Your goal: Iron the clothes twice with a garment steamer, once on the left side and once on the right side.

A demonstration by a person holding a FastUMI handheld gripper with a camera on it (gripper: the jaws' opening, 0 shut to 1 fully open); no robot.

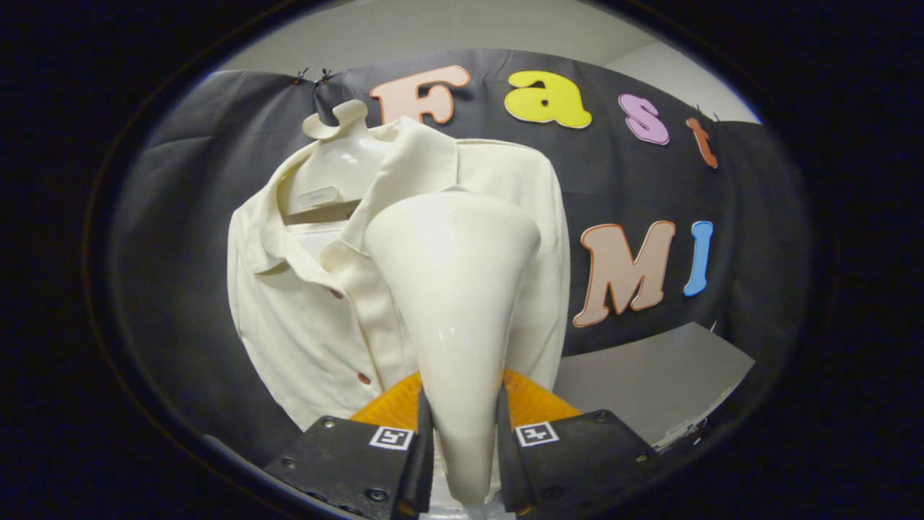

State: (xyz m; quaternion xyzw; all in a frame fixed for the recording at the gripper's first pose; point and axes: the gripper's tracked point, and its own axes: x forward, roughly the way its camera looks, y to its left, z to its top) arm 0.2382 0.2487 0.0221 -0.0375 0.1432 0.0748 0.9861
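From the gripper view, I see the gripper (462, 433) closed on the garment steamer (455, 318): both fingers (419, 448) press against the narrow lower part of its pale, glossy body, one on each side, with no gap left between pad and plastic. The steamer widens upward from the fingers into a broad, rounded head that stands upright just ahead of me and hides the middle of the shirt behind it.

Beyond the steamer I have the cream shirt (303, 318), hung on a pale hanger (336, 123) against the dark cloth wall (180, 180). The collar lies open, and the button placket runs down just beside the steamer's left edge, with two small reddish buttons (336, 294) showing on it. The steamer head sits over the shirt's right half as I see it; I cannot tell whether it touches the fabric. Low down beyond the wall, a pale grey surface (650, 383) shows.
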